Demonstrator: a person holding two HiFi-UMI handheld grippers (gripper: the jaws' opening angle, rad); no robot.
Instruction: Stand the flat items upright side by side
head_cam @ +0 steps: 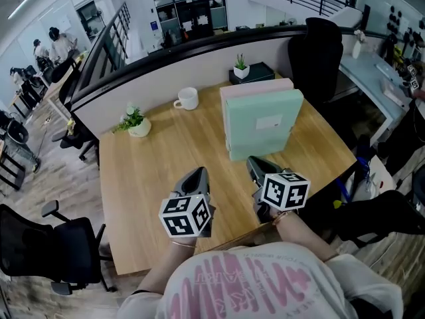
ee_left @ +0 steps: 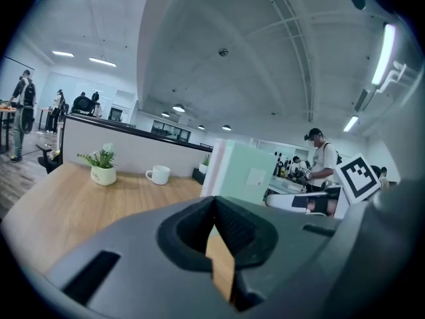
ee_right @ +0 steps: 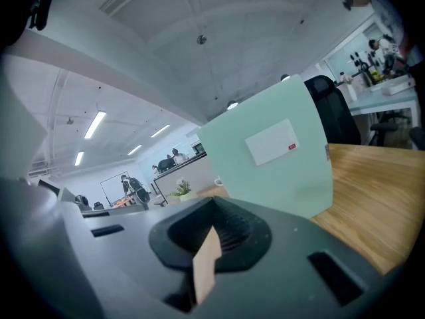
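Two flat file boxes stand upright side by side at the back right of the wooden desk [head_cam: 153,178]: a mint-green one [head_cam: 262,121] in front and a pink one [head_cam: 255,87] right behind it, touching. My left gripper [head_cam: 199,175] hovers over the desk's front, shut and empty, well short of the boxes. My right gripper [head_cam: 255,165] is also shut and empty, its tip just in front of the green box's lower edge. The green box [ee_left: 251,175] and the pink box's edge [ee_left: 211,167] show past the left gripper [ee_left: 214,203]. The green box [ee_right: 269,158] fills the view beyond the right gripper [ee_right: 213,212].
A white mug [head_cam: 187,98] and a small potted plant [head_cam: 136,121] sit at the desk's back left. Another plant [head_cam: 241,66] stands on a black box behind the files. A black chair [head_cam: 315,48] is at the back right and an office chair [head_cam: 63,248] at the left.
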